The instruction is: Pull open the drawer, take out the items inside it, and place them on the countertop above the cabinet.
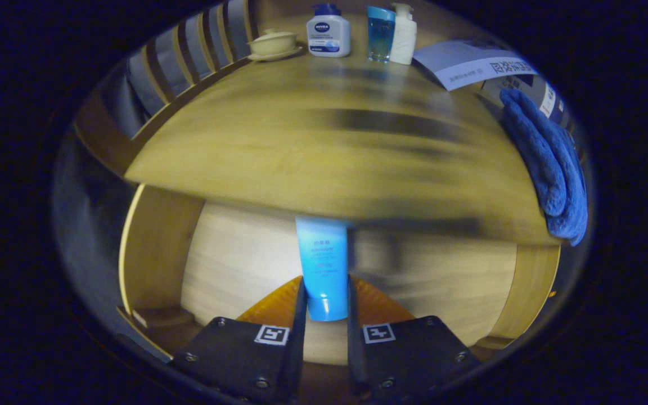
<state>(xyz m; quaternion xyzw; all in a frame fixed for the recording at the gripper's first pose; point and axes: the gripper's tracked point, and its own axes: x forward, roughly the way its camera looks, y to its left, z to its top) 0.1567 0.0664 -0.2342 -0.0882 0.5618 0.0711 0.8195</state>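
Gripper fingers pinch the blue tube over the open drawer; lifted carelessly, its top could catch the countertop edge and slip out

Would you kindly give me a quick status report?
Gripper shut on blue tube, over open drawer. Countertop ahead. Bottles, blue towel off to sides.
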